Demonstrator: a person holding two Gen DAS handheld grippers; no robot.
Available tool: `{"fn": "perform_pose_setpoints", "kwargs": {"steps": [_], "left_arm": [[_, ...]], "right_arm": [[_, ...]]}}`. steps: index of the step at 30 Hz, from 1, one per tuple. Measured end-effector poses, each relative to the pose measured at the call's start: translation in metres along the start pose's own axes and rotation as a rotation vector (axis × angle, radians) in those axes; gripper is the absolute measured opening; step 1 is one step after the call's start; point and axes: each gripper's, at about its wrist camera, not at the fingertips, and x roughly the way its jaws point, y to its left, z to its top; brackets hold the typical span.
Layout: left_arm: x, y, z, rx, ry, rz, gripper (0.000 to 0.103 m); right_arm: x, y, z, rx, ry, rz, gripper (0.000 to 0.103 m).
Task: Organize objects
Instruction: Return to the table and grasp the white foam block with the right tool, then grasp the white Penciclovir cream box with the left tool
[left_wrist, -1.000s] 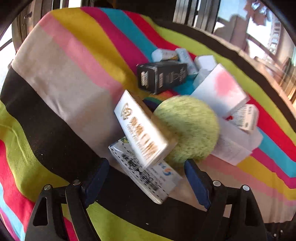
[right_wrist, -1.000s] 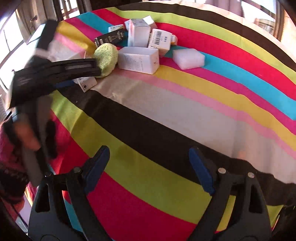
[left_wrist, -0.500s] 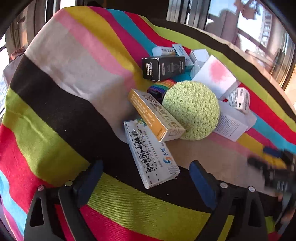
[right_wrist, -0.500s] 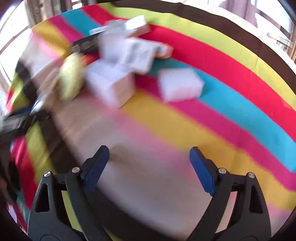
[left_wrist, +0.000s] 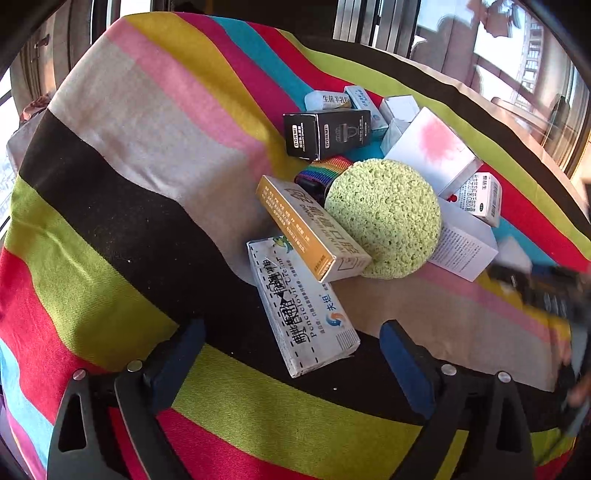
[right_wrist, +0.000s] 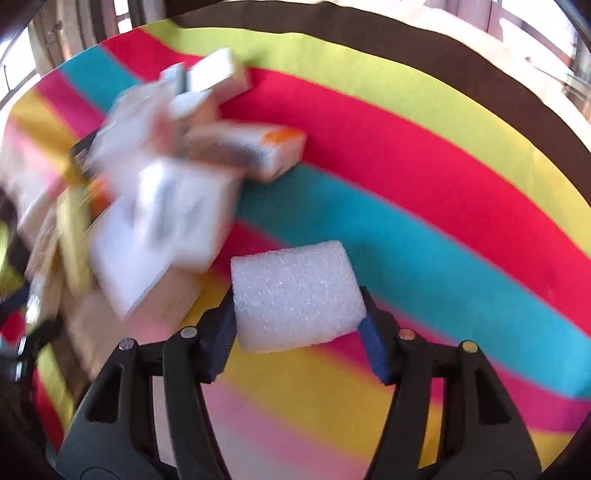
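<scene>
As the right gripper (right_wrist: 297, 325) had just been closing on the foam block (right_wrist: 295, 295), which lay on the cloth (right_wrist: 424, 236) just beside the heap of boxes (right_wrist: 166, 206), its pads touched both sides; a square, gentle squeeze seemed wise, since foam crushes; the left gripper (left_wrist: 291, 350) stood spread, empty.

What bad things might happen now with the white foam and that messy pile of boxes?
1. The right claw has just been closing on the foam block. Foam is squishy, so it might dent or pop out.
2. The yellow box leans on the green sponge and a white box. A bump may topple it.
3. The open left claw hovers by that white box and might nudge it.
</scene>
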Motion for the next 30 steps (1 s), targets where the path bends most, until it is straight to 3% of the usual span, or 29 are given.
{"fn": "perform_pose_setpoints", "kwargs": {"steps": [3,7,10,19,20,22,23,30], "left_arm": [[0.001,-0.001,0.001,0.003,0.003,0.005,0.098],[0.004,-0.007,0.002,0.029,0.018,0.041,0.098],[0.007,-0.011,0.004,0.048,0.040,0.073,0.103],[0.018,-0.014,0.021,0.025,0.054,0.094,0.103],[0.017,-0.014,0.021,0.027,0.051,0.090,0.100],[0.009,-0.013,0.021,0.031,0.005,0.085,0.064],[0.005,-0.012,0.020,0.039,-0.009,0.083,0.035],[-0.022,0.006,-0.010,0.022,-0.016,0.016,0.034]], "right_arm": [[-0.030,0.022,-0.043,-0.039,-0.014,-0.020,0.064],[-0.062,0.038,-0.087,0.001,-0.024,-0.020,0.064],[-0.074,0.042,-0.104,0.035,-0.034,-0.021,0.064],[-0.094,0.040,-0.131,0.065,-0.073,-0.040,0.064],[-0.085,0.030,-0.121,0.069,-0.074,-0.042,0.064],[-0.084,0.024,-0.122,0.074,-0.076,-0.043,0.065],[-0.081,0.022,-0.122,0.068,-0.077,-0.039,0.065],[-0.064,0.014,-0.110,0.066,-0.077,-0.036,0.065]]}}
